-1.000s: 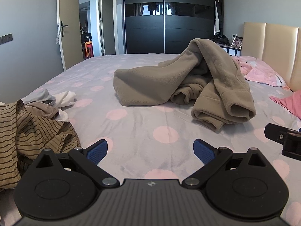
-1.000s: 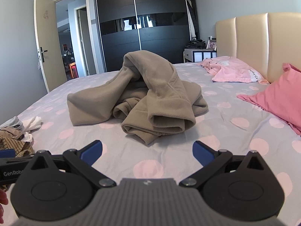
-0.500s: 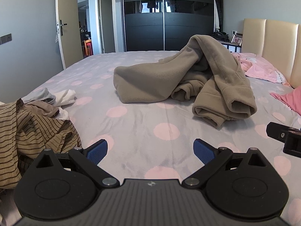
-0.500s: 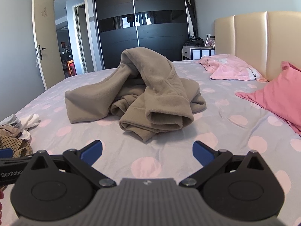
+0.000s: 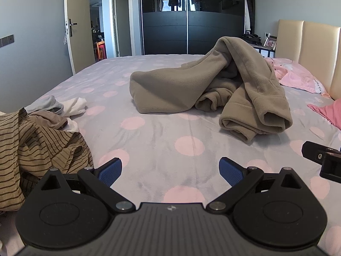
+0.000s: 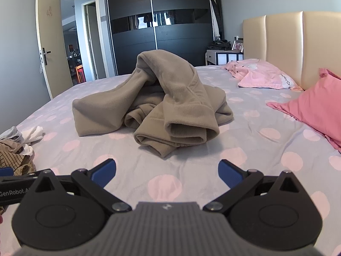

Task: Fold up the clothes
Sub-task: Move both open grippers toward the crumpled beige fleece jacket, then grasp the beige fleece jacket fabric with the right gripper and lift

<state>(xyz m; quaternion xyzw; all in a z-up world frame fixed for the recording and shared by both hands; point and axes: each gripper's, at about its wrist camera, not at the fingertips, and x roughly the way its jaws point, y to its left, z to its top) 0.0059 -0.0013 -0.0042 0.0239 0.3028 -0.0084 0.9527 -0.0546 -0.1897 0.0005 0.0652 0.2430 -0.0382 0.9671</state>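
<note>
A crumpled taupe fleece garment (image 5: 215, 89) (image 6: 162, 102) lies heaped in the middle of the bed, one part standing up in a peak, a rolled cuff toward me. My left gripper (image 5: 170, 170) is open, low over the sheet, well short of the garment, nothing between its blue pads. My right gripper (image 6: 167, 170) is open too, its fingers empty, pointing at the garment's near cuff (image 6: 187, 133). The right gripper's body shows at the right edge of the left wrist view (image 5: 324, 160).
A grey sheet with pink dots (image 5: 162, 140) covers the bed. A pile with a brown striped garment (image 5: 36, 147) and white and grey pieces (image 5: 64, 106) lies at the left. Pink pillows (image 6: 315, 106) and a beige headboard (image 6: 298, 42) stand right. Black wardrobe (image 6: 162, 25) behind.
Both grippers have dropped lower and edged forward; the garment looks slightly larger and higher in both views. Nothing was grasped or released.
</note>
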